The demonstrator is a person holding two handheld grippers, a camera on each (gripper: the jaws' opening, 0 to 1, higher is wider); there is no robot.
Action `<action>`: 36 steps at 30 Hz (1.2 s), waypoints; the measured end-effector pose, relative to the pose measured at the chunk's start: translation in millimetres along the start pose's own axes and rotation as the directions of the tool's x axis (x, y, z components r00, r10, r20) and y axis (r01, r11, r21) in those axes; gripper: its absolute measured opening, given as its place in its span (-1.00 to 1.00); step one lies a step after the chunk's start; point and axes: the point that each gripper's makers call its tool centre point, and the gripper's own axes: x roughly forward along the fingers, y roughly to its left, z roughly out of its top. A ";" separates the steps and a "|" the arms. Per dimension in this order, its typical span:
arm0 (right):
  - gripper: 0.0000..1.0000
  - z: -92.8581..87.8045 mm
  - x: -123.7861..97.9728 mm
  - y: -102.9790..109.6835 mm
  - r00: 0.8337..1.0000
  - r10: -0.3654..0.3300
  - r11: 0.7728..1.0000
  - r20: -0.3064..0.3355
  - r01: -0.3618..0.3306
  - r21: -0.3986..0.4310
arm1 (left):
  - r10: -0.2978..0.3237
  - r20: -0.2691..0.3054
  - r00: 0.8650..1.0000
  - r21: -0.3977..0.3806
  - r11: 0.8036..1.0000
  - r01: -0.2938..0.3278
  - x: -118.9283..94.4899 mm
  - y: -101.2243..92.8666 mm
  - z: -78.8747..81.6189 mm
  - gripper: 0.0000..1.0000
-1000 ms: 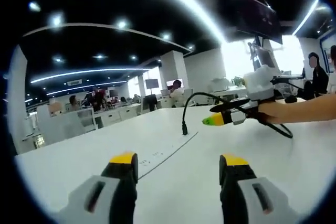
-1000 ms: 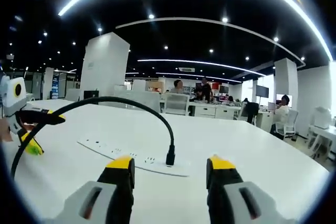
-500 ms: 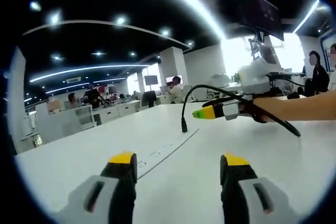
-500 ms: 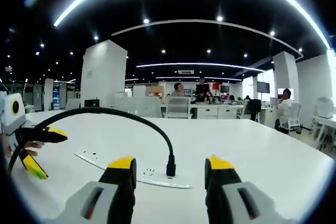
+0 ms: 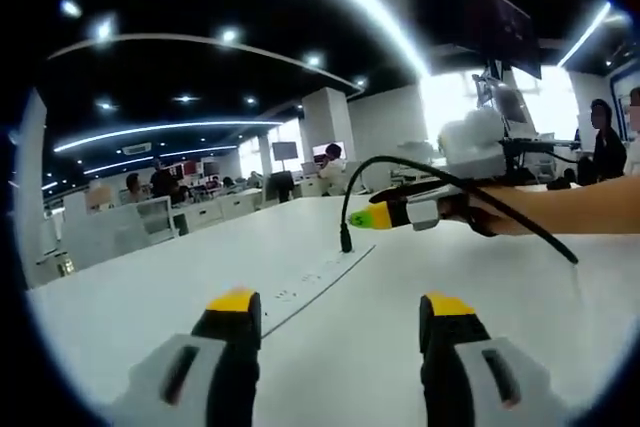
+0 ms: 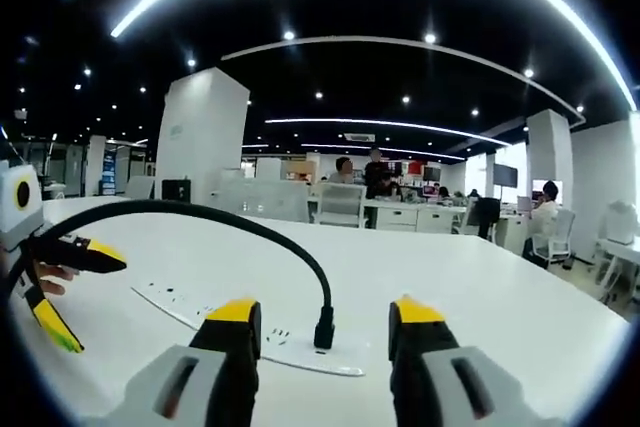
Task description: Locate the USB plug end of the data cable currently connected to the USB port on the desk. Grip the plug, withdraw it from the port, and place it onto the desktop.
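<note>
- My right claw is nearest the work: its jaws stand wide apart with nothing between them, and they straddle the plug, which I read as lined up for the grip but not yet closed.
- The plug stands upright in the socket strip set flush in the white worktop, so it is not out yet.
- The cable arches up from the plug and away to the left; that stiff loop keeps the plug's sides clear, so I judge a grip from either side of it as the easy one.
- My left claw is wide too, holding nothing, low over the worktop and well apart from the plug; I take it as waiting, out of the way.
- From the left gripper view the right claw sits just beside the cable, with a hand behind it.
- Far off, desks and people.
</note>
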 end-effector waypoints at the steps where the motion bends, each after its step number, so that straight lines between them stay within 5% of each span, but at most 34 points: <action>1: 0.04 -0.1 0.6 -0.5 1.000 0.000 1.000 -0.001 0.000 0.001 | -0.002 -0.002 1.000 -0.002 1.000 0.002 1.4 -0.1 -1.0 0.29; 20: 0.02 -5.8 12.9 1.2 1.000 0.014 0.999 0.000 -0.014 0.043 | -0.029 -0.018 0.999 -0.025 0.999 0.029 27.7 -3.2 -7.8 0.31; 23: 0.02 0.0 13.1 6.6 0.999 0.037 0.993 0.026 -0.039 0.111 | -0.045 -0.015 0.999 -0.021 0.999 0.045 32.7 -5.4 -9.4 0.32; 36: 0.05 14.5 19.9 12.7 0.998 0.040 0.995 0.057 -0.045 0.085 | -0.114 -0.038 0.993 0.039 0.993 0.116 46.4 -14.3 -20.4 0.33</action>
